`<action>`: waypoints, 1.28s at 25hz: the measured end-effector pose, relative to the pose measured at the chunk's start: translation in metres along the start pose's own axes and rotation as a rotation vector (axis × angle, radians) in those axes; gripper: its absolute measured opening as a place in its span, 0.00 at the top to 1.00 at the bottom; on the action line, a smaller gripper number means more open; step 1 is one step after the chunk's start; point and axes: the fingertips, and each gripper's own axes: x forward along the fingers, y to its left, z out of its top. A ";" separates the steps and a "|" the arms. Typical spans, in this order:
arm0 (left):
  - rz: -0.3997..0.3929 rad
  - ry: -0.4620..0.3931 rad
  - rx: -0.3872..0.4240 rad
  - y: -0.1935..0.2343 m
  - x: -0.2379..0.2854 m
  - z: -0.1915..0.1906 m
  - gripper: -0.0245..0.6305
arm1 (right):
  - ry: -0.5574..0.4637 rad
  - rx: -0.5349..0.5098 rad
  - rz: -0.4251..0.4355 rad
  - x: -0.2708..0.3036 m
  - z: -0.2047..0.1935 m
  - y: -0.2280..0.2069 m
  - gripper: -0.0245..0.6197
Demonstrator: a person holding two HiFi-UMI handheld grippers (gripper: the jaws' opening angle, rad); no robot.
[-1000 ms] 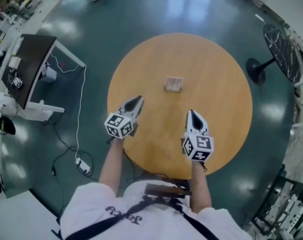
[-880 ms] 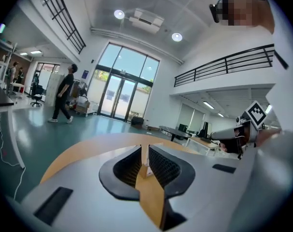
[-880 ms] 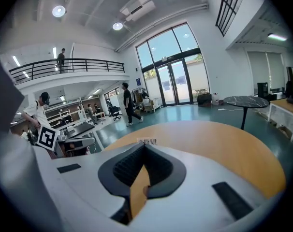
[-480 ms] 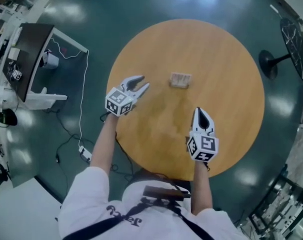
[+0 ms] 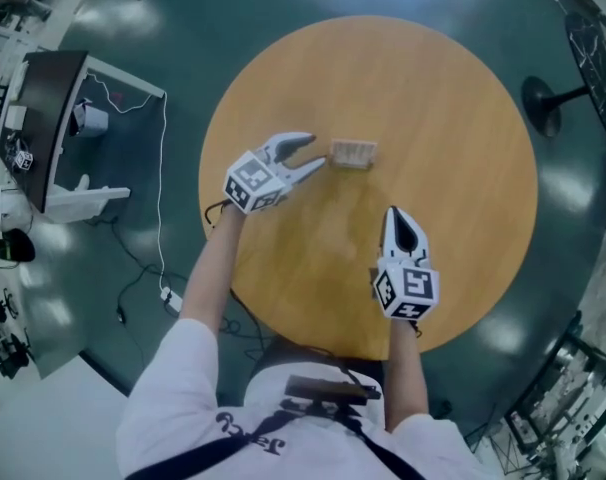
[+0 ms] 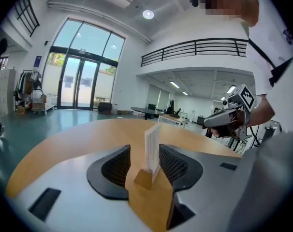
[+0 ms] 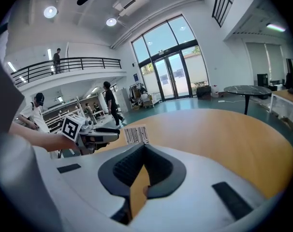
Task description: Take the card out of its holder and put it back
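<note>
Over the surface (image 5: 433,118), the left gripper (image 5: 316,152) has just spread its fingers (image 6: 116,166) astride the card (image 6: 152,144), untouched; the right gripper (image 5: 394,214) holds its fingers together.

Open lab hall, mezzanine railing (image 6: 195,46), tall glass doors (image 6: 81,79), monitor stand (image 5: 45,118)

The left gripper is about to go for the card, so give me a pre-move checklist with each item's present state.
1. Card upright in its holder: ok.
2. Left gripper jaws apart, having just been opening, card lined up with their gap: ok.
3. Pads gripping the card: not ok, no contact yet.
4. Right gripper shut, empty, away from the holder: ok.
5. Holder steadied on the table: not ok, nothing holds it.
6. Card loose in its slot: cannot tell.
</note>
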 end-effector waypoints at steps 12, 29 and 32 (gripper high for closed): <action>-0.215 0.025 0.054 -0.029 0.053 0.014 0.69 | 0.019 0.035 -0.024 -0.004 -0.005 -0.018 0.95; -0.335 0.025 0.079 -0.046 0.077 0.022 0.92 | 0.061 0.072 -0.024 -0.008 -0.013 -0.022 0.95; -0.353 0.044 0.104 -0.052 0.080 0.026 0.92 | 0.049 0.077 -0.023 -0.012 -0.011 -0.026 0.95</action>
